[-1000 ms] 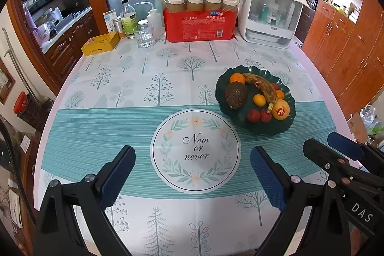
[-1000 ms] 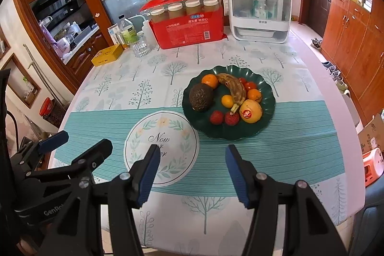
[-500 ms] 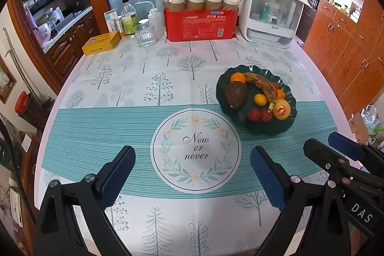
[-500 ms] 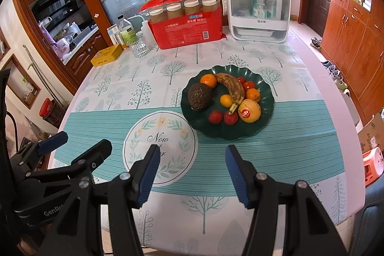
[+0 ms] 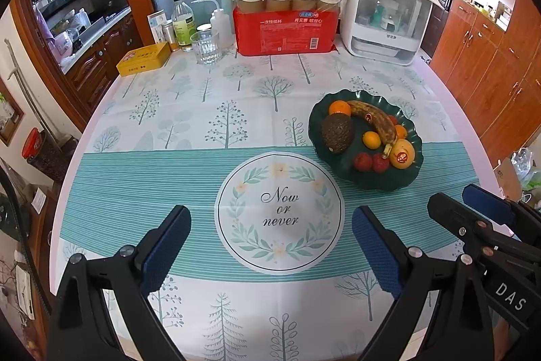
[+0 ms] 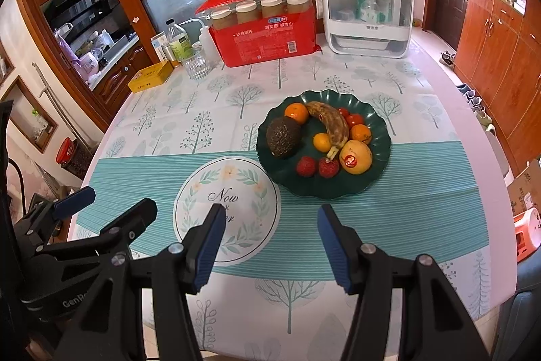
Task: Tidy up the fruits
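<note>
A dark green scalloped plate [image 5: 405, 178] [image 6: 378, 117] sits right of the table's middle. On it lie a spotted banana [image 5: 375, 120] [image 6: 333, 124], a dark avocado [image 5: 337, 133] [image 6: 282, 136], oranges [image 5: 339, 108] [image 6: 296, 113], a yellow stickered fruit [image 5: 401, 154] [image 6: 355, 157] and two red lychees [image 6: 318, 167]. My left gripper [image 5: 270, 242] hovers open over the round "Now or never" print [image 5: 280, 212], with nothing between its blue pads. My right gripper [image 6: 268, 241] hangs open and empty, short of the plate's near rim. Each gripper shows at the edge of the other's view.
Along the far edge stand a red box of jars [image 5: 287, 19], a white lidded container [image 5: 385, 16], a glass [image 5: 206, 46], bottles [image 5: 182, 22] and a yellow tin [image 5: 143, 58]. Wooden cabinets flank the table. The tablecloth [image 6: 422, 192] drapes over the near edge.
</note>
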`<state>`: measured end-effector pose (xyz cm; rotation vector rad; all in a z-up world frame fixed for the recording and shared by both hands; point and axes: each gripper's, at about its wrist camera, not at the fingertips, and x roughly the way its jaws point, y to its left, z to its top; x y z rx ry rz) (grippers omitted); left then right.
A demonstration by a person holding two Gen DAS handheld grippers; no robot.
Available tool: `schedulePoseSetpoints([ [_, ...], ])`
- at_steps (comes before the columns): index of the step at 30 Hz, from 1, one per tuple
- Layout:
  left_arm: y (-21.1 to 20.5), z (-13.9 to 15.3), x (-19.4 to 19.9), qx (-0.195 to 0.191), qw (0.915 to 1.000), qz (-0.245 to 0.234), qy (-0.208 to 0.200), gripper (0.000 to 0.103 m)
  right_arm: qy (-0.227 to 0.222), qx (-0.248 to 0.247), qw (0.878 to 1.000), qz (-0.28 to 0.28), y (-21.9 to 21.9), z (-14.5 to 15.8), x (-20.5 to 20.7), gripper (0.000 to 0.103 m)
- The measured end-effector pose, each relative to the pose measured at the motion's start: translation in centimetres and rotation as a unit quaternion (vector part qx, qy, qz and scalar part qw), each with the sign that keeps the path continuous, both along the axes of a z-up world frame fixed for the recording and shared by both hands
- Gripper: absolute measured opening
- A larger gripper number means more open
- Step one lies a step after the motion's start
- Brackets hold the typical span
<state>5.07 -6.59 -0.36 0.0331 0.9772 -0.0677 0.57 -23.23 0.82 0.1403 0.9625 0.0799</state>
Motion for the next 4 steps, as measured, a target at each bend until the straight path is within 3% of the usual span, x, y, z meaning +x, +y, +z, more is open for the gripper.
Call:
schedulePoseSetpoints([
  [4, 0.17, -0.46, 0.60, 0.001, 1.0000, 0.001, 0.005, 0.095, 0.005, 0.003, 1.000, 0.001, 0.18, -0.32, 0.36, 0.057],
])
